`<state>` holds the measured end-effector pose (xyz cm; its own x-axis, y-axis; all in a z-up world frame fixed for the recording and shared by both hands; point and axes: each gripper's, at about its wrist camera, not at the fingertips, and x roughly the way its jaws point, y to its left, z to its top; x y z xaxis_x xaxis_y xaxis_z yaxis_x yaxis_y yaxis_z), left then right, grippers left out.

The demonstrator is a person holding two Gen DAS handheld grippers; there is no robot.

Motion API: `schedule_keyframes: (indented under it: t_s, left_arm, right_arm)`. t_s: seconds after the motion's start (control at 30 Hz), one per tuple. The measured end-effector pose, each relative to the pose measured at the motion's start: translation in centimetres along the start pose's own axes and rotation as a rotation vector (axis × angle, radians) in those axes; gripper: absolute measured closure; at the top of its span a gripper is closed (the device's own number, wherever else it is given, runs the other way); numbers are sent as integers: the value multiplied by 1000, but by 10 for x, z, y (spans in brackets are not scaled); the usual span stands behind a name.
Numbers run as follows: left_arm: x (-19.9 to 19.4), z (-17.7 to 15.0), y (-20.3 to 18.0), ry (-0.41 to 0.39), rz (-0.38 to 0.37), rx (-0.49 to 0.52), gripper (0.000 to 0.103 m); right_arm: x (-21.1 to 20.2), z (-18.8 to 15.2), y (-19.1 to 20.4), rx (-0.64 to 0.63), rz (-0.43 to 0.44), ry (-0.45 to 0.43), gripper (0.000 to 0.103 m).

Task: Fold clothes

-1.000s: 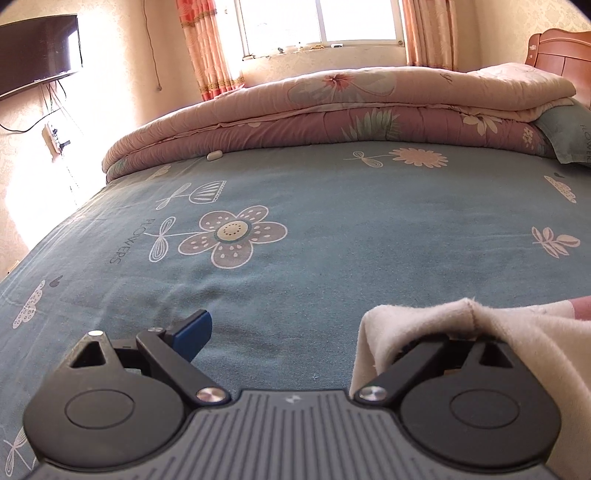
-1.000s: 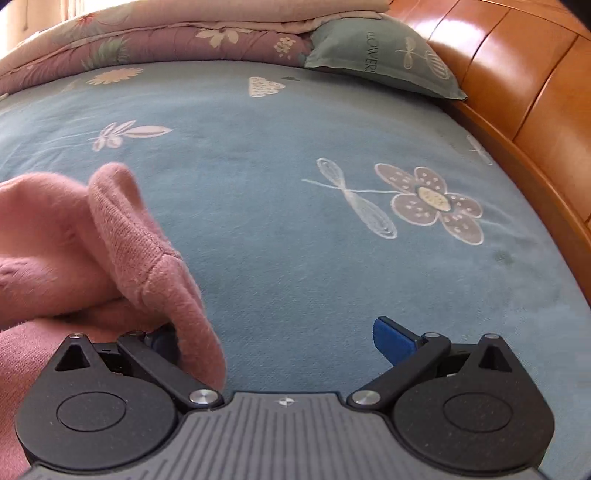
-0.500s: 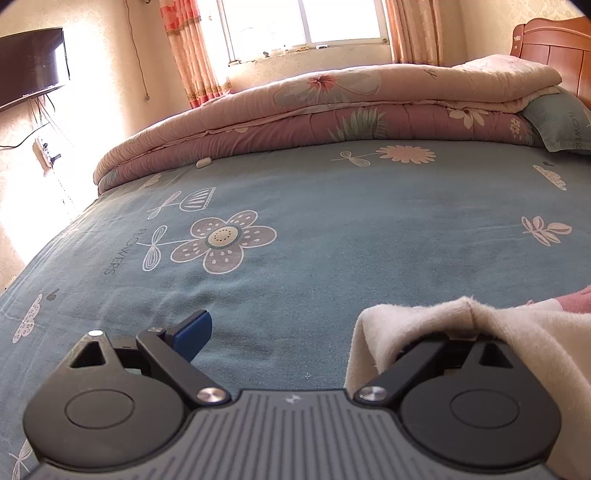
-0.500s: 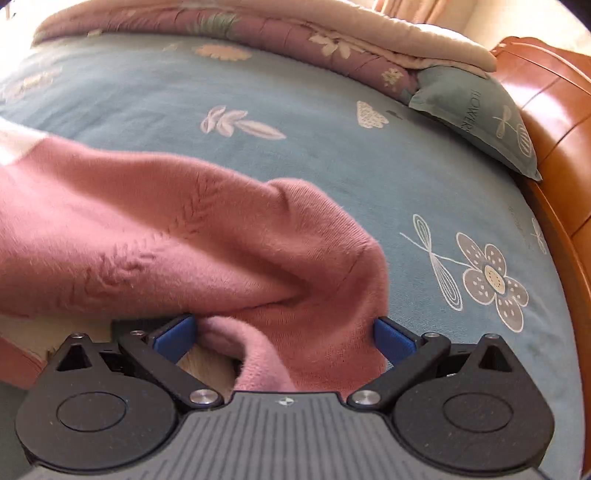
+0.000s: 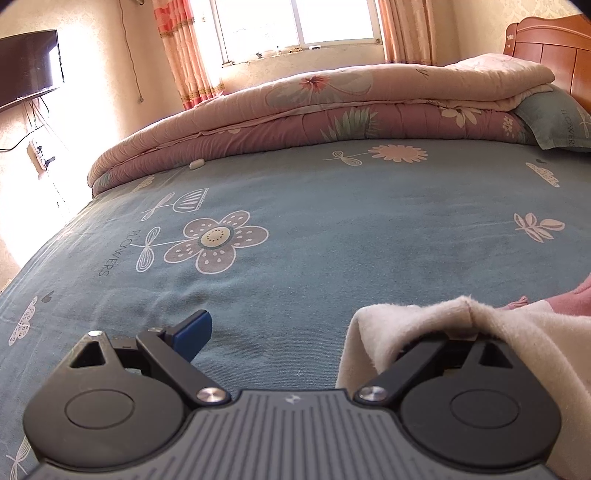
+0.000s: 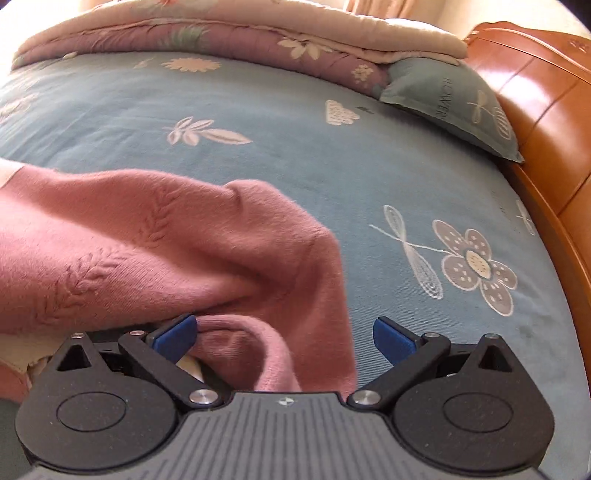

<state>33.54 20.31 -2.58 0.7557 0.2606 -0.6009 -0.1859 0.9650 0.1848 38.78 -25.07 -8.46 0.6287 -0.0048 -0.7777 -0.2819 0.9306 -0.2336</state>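
Observation:
A pink knit garment with a cream part lies on the blue flowered bedsheet. In the left wrist view my left gripper is open; its left blue pad is bare and the cream cloth drapes over its right finger, hiding that pad. In the right wrist view my right gripper is open, and a pink fold lies loosely between its two blue pads. A little pink shows at the right edge of the left wrist view.
Folded quilts are stacked along the far side of the bed. A blue-green pillow lies by the wooden headboard on the right. A TV hangs on the left wall. A window is behind.
My right gripper has swung left over the pink garment, which now lies between its open pads. My left gripper has barely moved and tilted up slightly, with the cream cloth still over its right finger.

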Motion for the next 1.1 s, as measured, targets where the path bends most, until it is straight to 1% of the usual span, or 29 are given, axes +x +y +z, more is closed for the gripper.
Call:
schedule_keyframes:
  t_s: [0.07,0.17,0.2,0.23,0.27,0.3,0.33,0.37,0.43,0.5,0.53,0.63,0.67,0.77,0.8,0.87,0.9,0.97,1.1]
  left_arm:
    - [0,1,1,4,-7,2,9]
    - [1,3,0,-5,-1,9,9]
    - [2,4,-1,-11,2,10,9]
    - [3,5,-1,-12,0,8,9]
    - [5,7,-2,-12,-3,5,9]
    - [7,8,-3,-11,-6,10,9]
    - [8,9,-5,-10,-9,15,9]
    - [9,10,-6,-9,-12,21,9]
    - [12,11,-9,-6,-19,32,9]
    - [15,13,-12,-4,-25,43,9]
    - [16,14,-14,-3,-28,49,9]
    - [20,15,-16,2,-36,60,9]
    - [21,15,-16,6,-36,60,9]
    - [24,14,-15,16,-38,59,9]
    - [25,13,-16,21,-41,58,9]
    - [27,12,-18,28,-44,64,9]
    - [27,12,-19,31,-45,67,9]
    - [28,11,-21,35,-46,72,9]
    - [26,20,-21,-21,-32,30,9]
  right_arm:
    - [13,2,9,-28,-11,11,0]
    - [17,13,-3,5,8,27,0]
    - [17,16,-7,4,-54,18,0]
    - [18,18,-11,-14,-160,3,0]
    - [20,20,-18,-24,-245,-13,0]
    - [24,23,-30,3,-237,-9,0]
    - [29,26,-44,56,-184,15,0]
    - [34,28,-55,100,-153,39,0]
    - [40,31,-64,124,-93,83,0]
    - [32,33,-58,112,5,65,0]
    - [26,33,-53,107,69,59,0]
    - [12,30,-23,-8,201,66,0]
    - [13,28,-14,-66,193,79,0]
    - [24,20,15,-253,132,125,0]
    - [27,20,18,-255,140,124,0]
    - [33,24,21,-219,141,108,0]
    - [35,26,23,-207,119,79,0]
    - [38,27,25,-180,53,14,0]
    - [26,32,7,-150,-134,-117,0]
